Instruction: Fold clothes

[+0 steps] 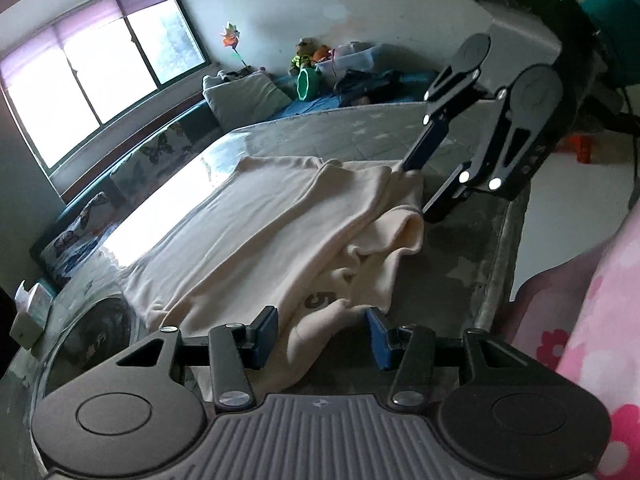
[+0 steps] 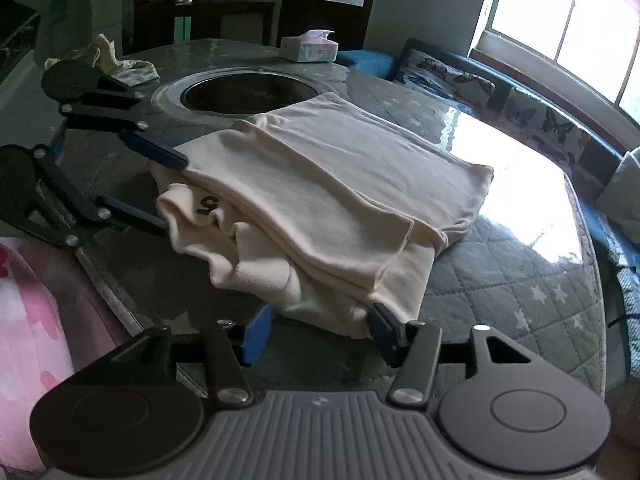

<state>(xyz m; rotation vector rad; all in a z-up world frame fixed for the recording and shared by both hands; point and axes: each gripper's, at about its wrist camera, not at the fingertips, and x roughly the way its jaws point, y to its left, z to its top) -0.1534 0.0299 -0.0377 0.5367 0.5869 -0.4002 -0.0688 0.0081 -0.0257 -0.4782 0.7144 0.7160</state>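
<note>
One cream garment (image 2: 320,200) is lying folded on the quilted desk (image 2: 520,300), near its front edge. Two hand-held grippers are working: the left hand-held gripper (image 1: 322,334) and the right hand-held gripper (image 2: 316,334) are both spread at opposite garment ends. One tissue box (image 2: 308,46) is sitting well apart.

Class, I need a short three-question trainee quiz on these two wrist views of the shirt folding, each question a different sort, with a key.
1. True or false: both the left tool and the right tool have their fingers spread open at an edge of the cream shirt.
2. Multiple choice: the printed digit showing on the shirt is A) 2, B) 5, C) 8.
3. Fill in: behind the shirt, near the far edge of the table, stands a ___ box.

Key: 1 true; 2 B; 3 tissue.
</note>
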